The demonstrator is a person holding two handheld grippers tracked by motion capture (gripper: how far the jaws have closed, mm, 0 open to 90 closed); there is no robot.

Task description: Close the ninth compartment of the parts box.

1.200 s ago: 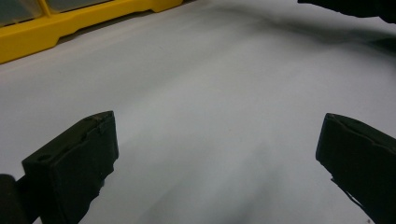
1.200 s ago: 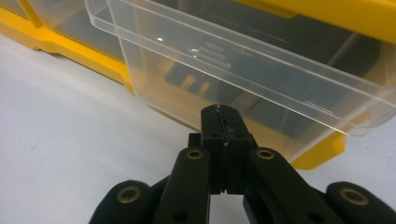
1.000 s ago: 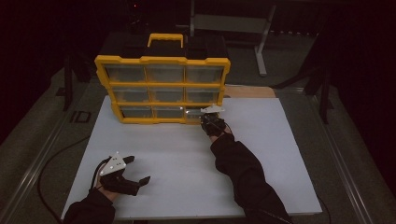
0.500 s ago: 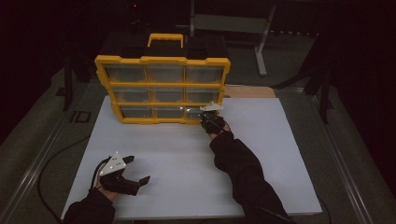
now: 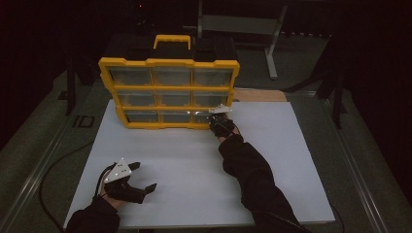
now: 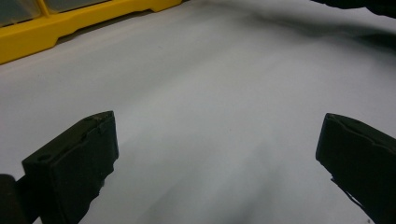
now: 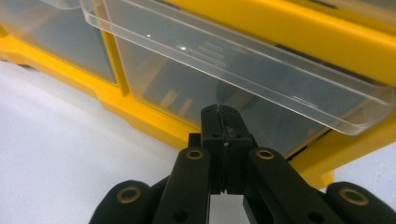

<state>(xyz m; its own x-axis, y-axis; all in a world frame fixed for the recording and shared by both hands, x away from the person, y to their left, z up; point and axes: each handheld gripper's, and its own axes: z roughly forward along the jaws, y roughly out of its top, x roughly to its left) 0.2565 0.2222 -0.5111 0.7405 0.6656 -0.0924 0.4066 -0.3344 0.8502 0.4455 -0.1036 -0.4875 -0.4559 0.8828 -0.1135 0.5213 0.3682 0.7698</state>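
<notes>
A: From above, what's on the table?

B: A yellow organizer point(image 5: 168, 93) with clear drawers stands upright at the far side of the white board point(image 5: 194, 174). The right gripper point(image 5: 219, 118) is at its bottom right drawer point(image 5: 206, 116). The left gripper point(image 5: 138, 179) rests near the board's front left corner, well apart from the organizer.

A: And along the left gripper?

B: Its jaws stand wide apart with only bare board between them; the organizer's yellow base point(image 6: 70, 25) shows at top left.

A: The right gripper's view?

B: Its jaws point(image 7: 221, 116) are pressed fully together, holding nothing, their tips just under the clear drawer point(image 7: 243, 63), which juts out from the yellow frame. I can't tell whether they touch it.
</notes>
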